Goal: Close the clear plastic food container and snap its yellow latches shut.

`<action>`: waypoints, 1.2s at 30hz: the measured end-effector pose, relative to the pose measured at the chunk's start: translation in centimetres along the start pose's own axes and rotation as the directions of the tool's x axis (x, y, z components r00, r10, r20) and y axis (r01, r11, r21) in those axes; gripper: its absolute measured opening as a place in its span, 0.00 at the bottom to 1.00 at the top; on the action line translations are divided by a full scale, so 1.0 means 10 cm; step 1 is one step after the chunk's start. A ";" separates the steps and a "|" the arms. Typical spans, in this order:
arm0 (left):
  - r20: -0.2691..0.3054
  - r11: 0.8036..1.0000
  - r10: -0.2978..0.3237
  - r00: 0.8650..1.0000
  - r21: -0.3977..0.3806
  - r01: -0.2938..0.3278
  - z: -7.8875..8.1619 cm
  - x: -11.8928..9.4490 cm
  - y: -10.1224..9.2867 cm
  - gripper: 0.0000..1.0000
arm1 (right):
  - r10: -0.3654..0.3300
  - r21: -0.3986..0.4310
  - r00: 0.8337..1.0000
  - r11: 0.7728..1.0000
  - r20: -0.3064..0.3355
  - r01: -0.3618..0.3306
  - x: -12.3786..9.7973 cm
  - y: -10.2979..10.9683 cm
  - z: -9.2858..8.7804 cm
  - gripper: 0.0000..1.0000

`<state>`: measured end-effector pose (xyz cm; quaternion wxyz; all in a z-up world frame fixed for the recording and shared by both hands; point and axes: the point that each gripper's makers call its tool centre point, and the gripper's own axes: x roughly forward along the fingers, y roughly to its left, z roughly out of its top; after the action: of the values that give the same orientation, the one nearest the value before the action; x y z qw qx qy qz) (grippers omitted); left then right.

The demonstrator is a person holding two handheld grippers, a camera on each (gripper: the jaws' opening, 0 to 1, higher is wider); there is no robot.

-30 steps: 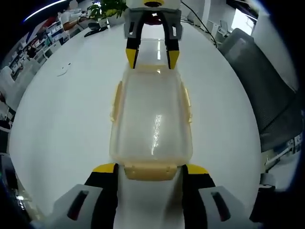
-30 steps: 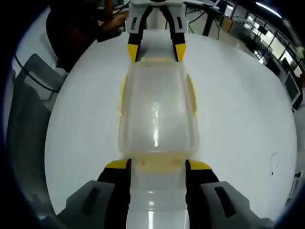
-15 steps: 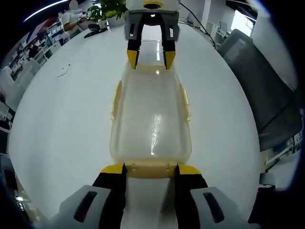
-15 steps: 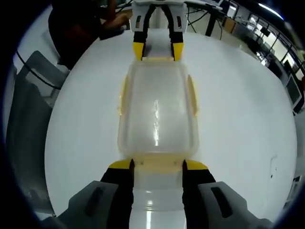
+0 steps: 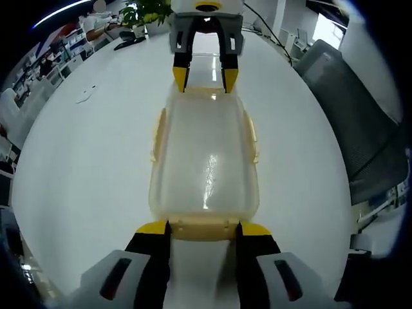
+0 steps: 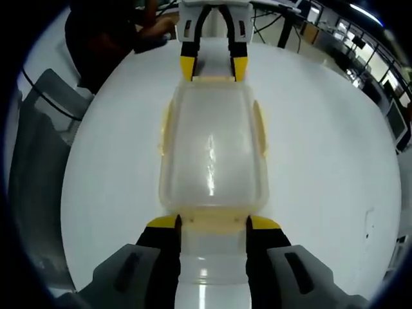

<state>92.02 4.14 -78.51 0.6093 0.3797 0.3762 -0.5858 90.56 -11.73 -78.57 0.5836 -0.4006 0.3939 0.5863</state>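
- The clear plastic food container lay on the white counter with its lid on, one short end toward each pair of tongs.
- In the left gripper view, the left tongs came up from the bottom, their yellow tips at either end of the near end latch and touching it, so they gripped that latch.
- At the far short end in that view stood the right tongs, tips at the container's rim.
- In the right gripper view, the right tongs bracketed their own near end latch in the same way, closed against it.
- The left tongs showed at the top of that view, tips on the far end latch.
- Yellow side latches ran along both long sides; whether they were snapped could not be told.
- A grey chair stood beside the counter, and a potted plant stood at its far end.
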 end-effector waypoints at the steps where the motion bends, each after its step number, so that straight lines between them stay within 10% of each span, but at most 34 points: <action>1: -0.002 1.000 0.001 1.000 0.001 -0.001 0.00 0.00 0.00 0.33 | 0.000 0.002 1.000 1.000 -0.001 0.000 0.00 -0.01 0.00 0.36; 22: -0.039 1.000 0.012 0.999 -0.003 -0.013 0.06 -0.47 -0.12 0.33 | 0.009 -0.024 1.000 1.000 0.020 -0.009 -0.27 0.04 0.24 0.35; 36: -0.032 0.999 0.048 0.998 -0.020 -0.049 0.52 -0.97 -0.21 0.33 | 0.014 -0.074 0.999 0.997 0.034 -0.011 -0.92 0.13 0.28 0.35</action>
<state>89.70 3.53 -67.56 0.6212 0.3916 0.3824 -0.5608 89.24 -12.54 -68.94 0.5713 -0.4092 0.3642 0.6112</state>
